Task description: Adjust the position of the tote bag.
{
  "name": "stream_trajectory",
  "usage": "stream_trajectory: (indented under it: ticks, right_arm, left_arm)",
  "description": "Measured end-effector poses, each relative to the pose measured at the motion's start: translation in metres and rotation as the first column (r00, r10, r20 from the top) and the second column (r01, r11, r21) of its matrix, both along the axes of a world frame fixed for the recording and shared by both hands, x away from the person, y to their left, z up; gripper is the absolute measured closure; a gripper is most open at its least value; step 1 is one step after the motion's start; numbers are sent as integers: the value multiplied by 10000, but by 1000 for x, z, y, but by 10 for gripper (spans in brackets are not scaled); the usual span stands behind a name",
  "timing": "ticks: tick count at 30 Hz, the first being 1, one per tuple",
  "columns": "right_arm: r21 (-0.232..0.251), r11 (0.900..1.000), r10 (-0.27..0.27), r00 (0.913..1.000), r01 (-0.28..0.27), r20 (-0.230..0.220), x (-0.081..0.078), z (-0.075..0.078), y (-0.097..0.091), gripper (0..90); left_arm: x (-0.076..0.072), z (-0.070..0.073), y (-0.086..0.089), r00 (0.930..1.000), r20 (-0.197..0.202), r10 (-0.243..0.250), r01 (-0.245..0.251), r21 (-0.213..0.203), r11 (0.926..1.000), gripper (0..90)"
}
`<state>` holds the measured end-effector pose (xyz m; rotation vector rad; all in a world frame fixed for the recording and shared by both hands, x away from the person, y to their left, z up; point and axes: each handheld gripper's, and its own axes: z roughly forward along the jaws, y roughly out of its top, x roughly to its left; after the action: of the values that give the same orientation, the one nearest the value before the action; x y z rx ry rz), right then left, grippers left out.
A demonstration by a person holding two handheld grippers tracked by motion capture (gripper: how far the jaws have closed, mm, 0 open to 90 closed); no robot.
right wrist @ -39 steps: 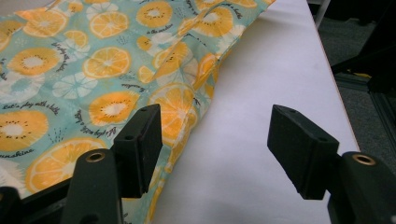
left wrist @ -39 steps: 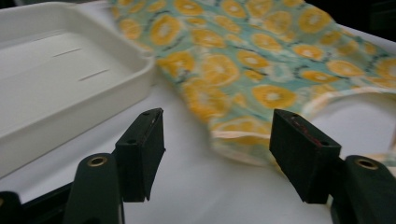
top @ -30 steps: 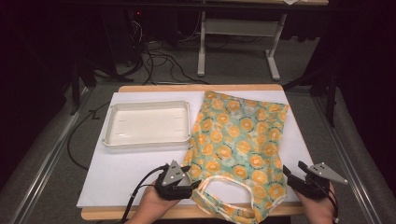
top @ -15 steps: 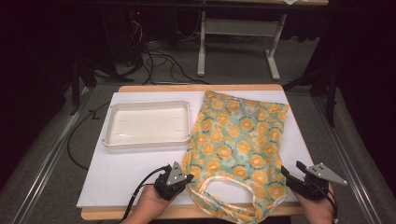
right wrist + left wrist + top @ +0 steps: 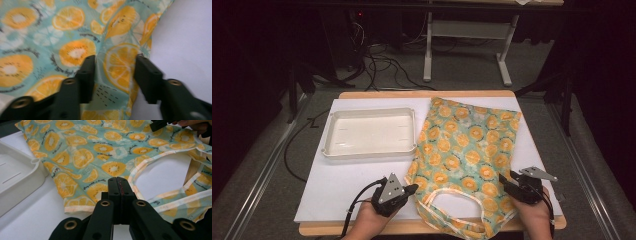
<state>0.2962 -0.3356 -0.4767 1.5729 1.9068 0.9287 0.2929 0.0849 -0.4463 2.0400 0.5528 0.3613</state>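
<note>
A thin, smooth cloth bag (image 5: 467, 155) with a citrus print lies beside a glossy white plastic tray (image 5: 369, 132) on matt white paper (image 5: 327, 185).

Blurred bag (image 5: 75, 37); its bottom hem (image 5: 472, 231) is cut off.

Small dark script runs across the fruit-print bag (image 5: 100, 157), too fine to read.

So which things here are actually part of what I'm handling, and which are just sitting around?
In hand:
- fruit-print bag, flat on the white mat
- left hand-held gripper, shut at the bag's near left edge
- right hand-held gripper, jaws just closing, a fold of the bag's right edge between them

Lying about:
- white tray, apparently empty, beside the bag
</note>
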Motion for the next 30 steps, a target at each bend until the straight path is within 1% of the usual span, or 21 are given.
stream_trajectory:
  ticks: [2, 3, 4, 5, 6, 7, 9, 10, 12, 13, 15, 16, 17, 19, 22, 23, 24, 26, 27, 29, 30]
  right_arm:
    - [-108, 9997, 206, 9997, -207, -148, 0, -1, 1, 849]
    - [-95, 9997, 228, 9996, -230, -166, -2, 0, 2, 897]
    - [-113, 9996, 242, 9996, -244, -138, -4, 2, 3, 900]
    - [-156, 9992, 369, 9993, -370, -104, -7, 4, 5, 900]
    - [-196, 9987, 469, 9989, -470, -92, -9, 5, 6, 900]
    - [-257, 9977, 621, 9980, -622, -74, -12, 6, 9, 900]
    - [-342, 9933, 1095, 9939, -1100, -148, -20, 7, 16, 900]
    - [-394, 9901, 1345, 9908, -1351, -159, -26, 9, 21, 900]
    - [-566, 9821, 1791, 9838, -1795, -116, -37, 14, 30, 900]
    - [-651, 9783, 1968, 9804, -1968, -66, -41, 16, 33, 900]
    - [-560, 9765, 2089, 9779, -2082, 55, -53, 20, 38, 900]
    - [-665, 9739, 2178, 9760, -2169, 75, -58, 21, 39, 900]
    - [-725, 9734, 2186, 9757, -2171, 133, -61, 22, 40, 900]
    - [-621, 9754, 2135, 9766, -2115, 274, -68, 25, 37, 900]
    - [-291, 9833, 1809, 9828, -1799, 373, -68, 26, 29, 900]
    - [-257, 9837, 1788, 9832, -1779, 374, -67, 25, 27, 900]
    - [-253, 9846, 1738, 9843, -1731, 317, -67, 24, 27, 900]
    - [-286, 9835, 1793, 9832, -1784, 340, -66, 23, 27, 900]
    - [-290, 9832, 1811, 9827, -1800, 377, -67, 23, 28, 900]
    - [-300, 9829, 1828, 9822, -1816, 421, -67, 24, 29, 900]
    - [-304, 9830, 1826, 9822, -1813, 452, -67, 25, 29, 900]
  left_arm:
    - [0, -1, -1, 10000, 46, 6, -5, -33, 10000, 900]
    - [0, -2, -1, 10000, 66, 38, -38, -18, 10000, 900]
    - [0, -4, -3, 9999, 115, 66, -67, 35, 10000, 900]
    - [1, -5, -4, 10000, 20, -81, 81, -1, 10000, 840]
    - [2, -6, -6, 9994, -180, -279, 279, 11, 9996, 726]
    - [1, -7, -9, 9986, -264, -456, 456, -13, 9990, 664]
    - [1, -10, -14, 9962, -449, -750, 758, 165, 9970, 552]
    - [1, -13, -18, 9949, -546, -845, 869, 437, 9953, 502]
    - [2, -18, -22, 9959, -586, -691, 739, 846, 9937, 433]
    - [5, -21, -23, 9967, -730, -362, 449, 1202, 9917, 398]
    - [12, -26, -21, 9936, -1129, 104, 50, 1358, 9907, 368]
    - [14, -28, -20, 9921, -1234, 234, -57, 1414, 9899, 366]
    - [16, -29, -19, 9902, -1370, 268, -72, 1416, 9899, 370]
    - [20, -30, -16, 9851, -1719, 105, 117, 1277, 9917, 445]
    - [24, -33, -17, 9782, -2075, -46, 297, 1180, 9926, 614]
    - [24, -33, -18, 9785, -2057, -122, 364, 1144, 9928, 677]
    - [22, -32, -20, 9818, -1889, -205, 445, 1238, 9913, 748]
    - [20, -32, -21, 9842, -1751, -275, 511, 1313, 9900, 872]
    - [19, -31, -21, 9856, -1670, -253, 479, 1324, 9900, 889]
    - [19, -29, -19, 9866, -1620, -202, 386, 1111, 9931, 900]
    - [19, -27, -17, 9868, -1608, -187, 337, 906, 9953, 900]
